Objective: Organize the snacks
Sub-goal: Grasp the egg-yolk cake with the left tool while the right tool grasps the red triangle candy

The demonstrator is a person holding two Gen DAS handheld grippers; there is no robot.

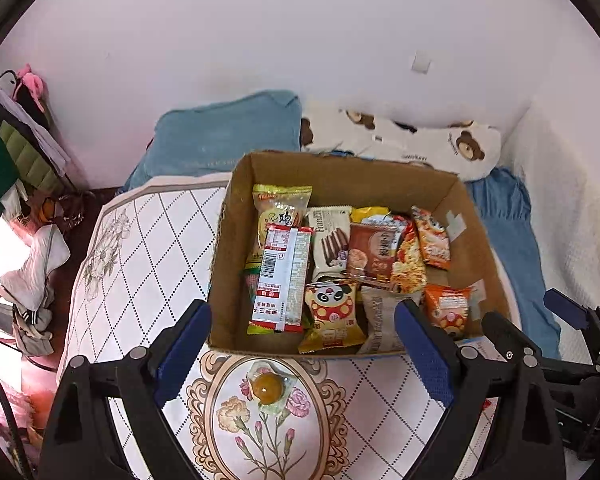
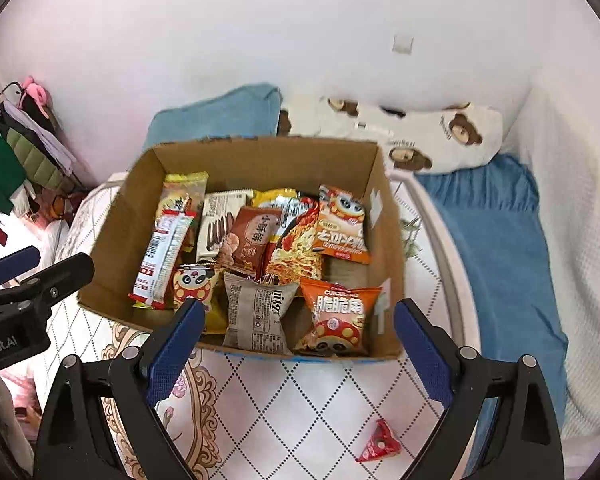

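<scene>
A cardboard box [image 1: 236,208] [image 2: 388,216] stands on a patterned table and holds several snack packets, among them a long red-and-white bar [image 1: 282,280] [image 2: 162,260] and an orange panda bag [image 2: 336,316]. A round brown egg-like snack in clear wrap [image 1: 266,388] lies on the table in front of the box, between the fingers of my left gripper [image 1: 302,344], which is open and empty. A small red triangular snack [image 2: 380,442] lies on the table near my right gripper [image 2: 300,344], also open and empty.
The table [image 1: 140,240] has a diamond and flower pattern. Behind it lie a blue pillow [image 1: 220,136], a bear-print pillow [image 1: 420,136] and a blue blanket [image 2: 500,240] on a bed. Clothes pile up at the left [image 1: 16,160]. The right gripper's body shows in the left wrist view [image 1: 572,360].
</scene>
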